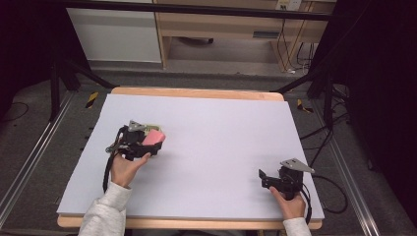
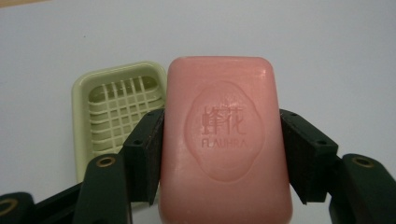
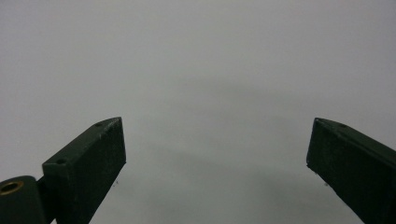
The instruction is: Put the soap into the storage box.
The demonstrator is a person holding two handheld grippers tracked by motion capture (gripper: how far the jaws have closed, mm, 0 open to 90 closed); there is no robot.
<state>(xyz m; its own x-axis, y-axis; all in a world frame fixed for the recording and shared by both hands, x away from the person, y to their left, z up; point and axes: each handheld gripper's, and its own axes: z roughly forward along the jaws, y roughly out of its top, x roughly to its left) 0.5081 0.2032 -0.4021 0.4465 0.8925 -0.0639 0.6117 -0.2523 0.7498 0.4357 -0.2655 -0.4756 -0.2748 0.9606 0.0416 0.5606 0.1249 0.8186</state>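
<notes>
A pink bar of soap (image 2: 225, 140) with an embossed oval and the letters FLAUHRA sits between the two black jaws of my left gripper (image 2: 222, 140), which is shut on its long sides. In the high view the soap (image 1: 153, 137) is held at the left gripper (image 1: 147, 140) over the table's left half. Just beyond it lies a pale green soap dish (image 2: 116, 116) with a slotted grid floor, partly hidden behind the soap and the left jaw. The dish (image 1: 153, 126) peeks out behind the gripper. My right gripper (image 3: 217, 149) stands open over bare table, near the front right (image 1: 265, 178).
The table is covered by a light grey sheet (image 1: 216, 142) with a wooden rim at the far and near edges. Black frame legs and cables stand off both sides of the table. A wooden cabinet is on the floor beyond.
</notes>
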